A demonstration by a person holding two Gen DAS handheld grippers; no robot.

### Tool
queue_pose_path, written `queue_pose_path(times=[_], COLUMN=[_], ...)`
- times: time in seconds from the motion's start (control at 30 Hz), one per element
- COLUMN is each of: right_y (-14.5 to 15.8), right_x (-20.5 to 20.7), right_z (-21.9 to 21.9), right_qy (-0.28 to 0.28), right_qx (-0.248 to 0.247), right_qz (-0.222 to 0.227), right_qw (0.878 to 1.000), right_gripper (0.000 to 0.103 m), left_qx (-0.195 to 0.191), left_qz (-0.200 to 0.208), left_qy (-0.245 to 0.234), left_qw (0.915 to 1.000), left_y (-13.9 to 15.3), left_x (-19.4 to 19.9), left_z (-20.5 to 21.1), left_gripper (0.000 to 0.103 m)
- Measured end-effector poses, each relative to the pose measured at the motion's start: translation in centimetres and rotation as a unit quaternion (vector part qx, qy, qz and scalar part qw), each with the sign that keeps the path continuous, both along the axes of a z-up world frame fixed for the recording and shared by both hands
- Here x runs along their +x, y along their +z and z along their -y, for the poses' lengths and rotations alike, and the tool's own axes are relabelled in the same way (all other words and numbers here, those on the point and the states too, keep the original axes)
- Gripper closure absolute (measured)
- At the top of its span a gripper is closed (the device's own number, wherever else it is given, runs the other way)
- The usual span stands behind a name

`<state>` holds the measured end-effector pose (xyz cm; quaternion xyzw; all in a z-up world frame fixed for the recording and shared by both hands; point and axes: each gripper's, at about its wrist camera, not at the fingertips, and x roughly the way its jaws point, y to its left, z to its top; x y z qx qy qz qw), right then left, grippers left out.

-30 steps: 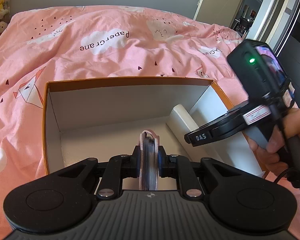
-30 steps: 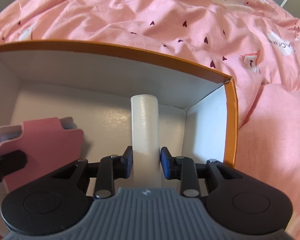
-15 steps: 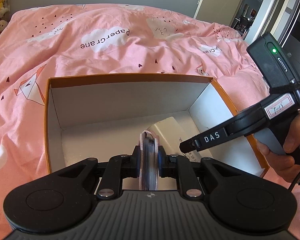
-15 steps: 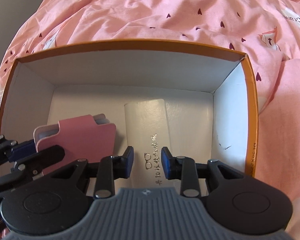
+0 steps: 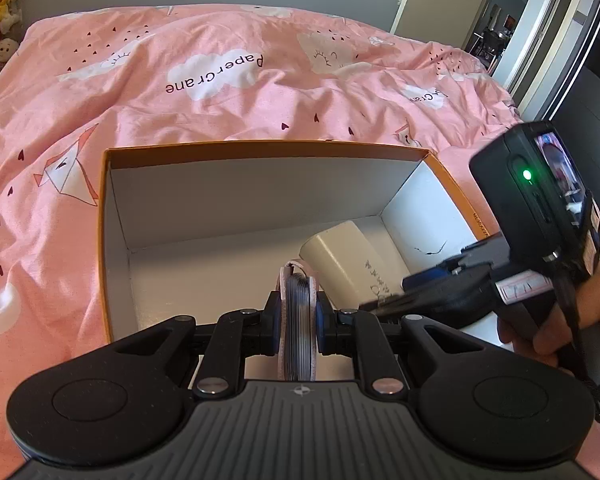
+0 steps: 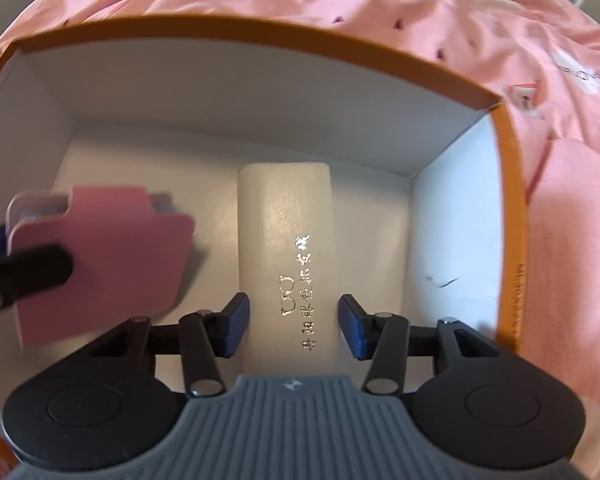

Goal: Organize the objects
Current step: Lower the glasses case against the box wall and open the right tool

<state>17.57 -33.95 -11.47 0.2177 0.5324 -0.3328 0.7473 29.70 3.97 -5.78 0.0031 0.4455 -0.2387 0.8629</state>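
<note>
We see an open box (image 5: 268,150) with an orange rim and white inner walls sitting on a bed under a pink quilt (image 5: 220,80) printed with clouds and paper cranes. Inside the box, toward its right side, a cream glasses case (image 6: 286,248) lies flat on the floor with silver lettering along its top face.

Our right claw (image 6: 292,326) points steeply down over the near end of that case. Its jaws have just been opening, and the blue pads (image 6: 234,326) now stand apart on either side of the case with a narrow gap at each — the case lies between them, not gripped. In the left wrist view a hand (image 5: 572,320) holds this claw's handle at the box's right wall.

Our left claw (image 5: 298,320) is clamped on a pink card holder (image 5: 298,312), seen edge-on with its stacked grey sleeves showing between the pink covers. From the right wrist view the holder (image 6: 108,252) hangs inside the box, left of the glasses case and apart from it — whether it touches the floor we cannot tell.
</note>
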Motion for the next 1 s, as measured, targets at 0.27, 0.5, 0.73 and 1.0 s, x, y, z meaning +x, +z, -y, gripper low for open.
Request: queue_pose_path(times=[0.27,0.5,0.73,1.0], right_y=[-0.3,0.9,-0.6,-1.4], right_x=[-0.6,-1.7,-1.0,-0.9], right_z=[2.0,3.1,2.3,3.9], right_qy=[-0.049,0.0,0.024,0.01], right_qx=[-0.033,0.026,0.044,0.047], right_qz=[0.0,0.083,0.072,0.078], right_qw=[0.998,0.996,0.996,0.996], right_gripper=[0.074,0.081,0.096,0.103], left_qx=[-0.006,-0.005,-0.008,-0.018], left_qz=[-0.001,-0.003,-0.001,-0.007], left_qy=[-0.007,-0.01,-0.014,-0.025], left_qw=[1.0,0.9999,0.9999,0.9995], left_y=[-0.1,-0.3,-0.3,-0.1], left_x=[0.0,0.2,0.4,0.3], left_z=[0.6,0.9,1.4,1.9], left_gripper=[0.085,0.085,0.085,0.085])
